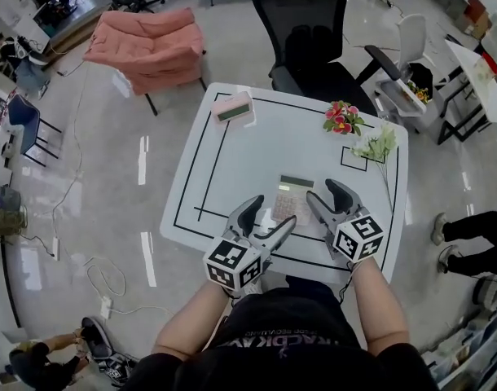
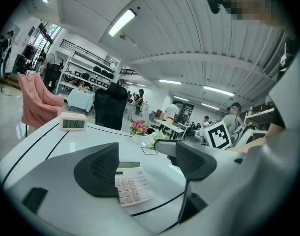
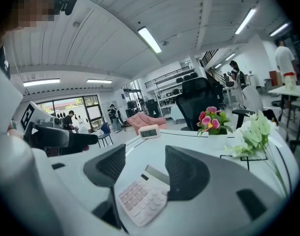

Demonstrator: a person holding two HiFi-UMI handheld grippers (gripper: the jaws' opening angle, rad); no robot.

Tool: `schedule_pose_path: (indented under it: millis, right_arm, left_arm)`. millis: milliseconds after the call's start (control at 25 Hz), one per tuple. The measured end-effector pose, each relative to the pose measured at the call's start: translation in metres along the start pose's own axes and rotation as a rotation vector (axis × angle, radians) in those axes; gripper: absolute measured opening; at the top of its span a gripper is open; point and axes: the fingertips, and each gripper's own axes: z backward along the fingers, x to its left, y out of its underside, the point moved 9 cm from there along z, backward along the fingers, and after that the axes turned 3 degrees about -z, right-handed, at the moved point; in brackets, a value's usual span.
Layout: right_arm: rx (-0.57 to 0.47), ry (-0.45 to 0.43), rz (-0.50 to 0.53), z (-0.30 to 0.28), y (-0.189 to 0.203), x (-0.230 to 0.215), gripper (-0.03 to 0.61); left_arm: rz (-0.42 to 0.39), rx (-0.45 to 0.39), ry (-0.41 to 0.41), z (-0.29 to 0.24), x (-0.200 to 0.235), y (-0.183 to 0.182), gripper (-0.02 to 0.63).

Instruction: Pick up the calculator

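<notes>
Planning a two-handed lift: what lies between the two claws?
The calculator lies between the left claw and the right claw, as the head view shows.

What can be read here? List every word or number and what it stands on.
"11:46", as best it reads: on the display of the small pink digital clock.
Pale flat calculator: the key legends are too small to read.
Black shirt: the white print is upside down and too blurred to read.

Likely an open office or lab: swivel chair (image 1: 304, 31), shelving (image 2: 87, 72), ceiling strip light (image 2: 121, 22).
</notes>
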Motion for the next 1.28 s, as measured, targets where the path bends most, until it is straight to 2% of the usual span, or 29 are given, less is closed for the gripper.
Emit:
schedule_pose_path:
  millis: [360,880,1160,1280]
  right_arm:
    - [0.113,-0.022,-0.044,-0.035,0.027,-0.04,0.252]
    - [0.255,-0.082,-0.073,-0.074,0.052,-0.072,0.25]
    - [0.327,-0.14,-0.06,-0.088,0.06,-0.078,0.23]
    - [0.369,-0.164,-0.019,-0.094,0.059,-0.076,0.216]
  left_arm:
    - [0.043,0.045,-0.033,-0.017,0.007,0.015,0.351]
    - [0.096,0.089,-0.071,-0.029,0.016,0.031,0.351]
    - [0.119,0.094,-0.094,-0.035,0.025,0.036,0.351]
    - [0.122,0.096,-0.099,-0.036,0.027,0.036,0.351]
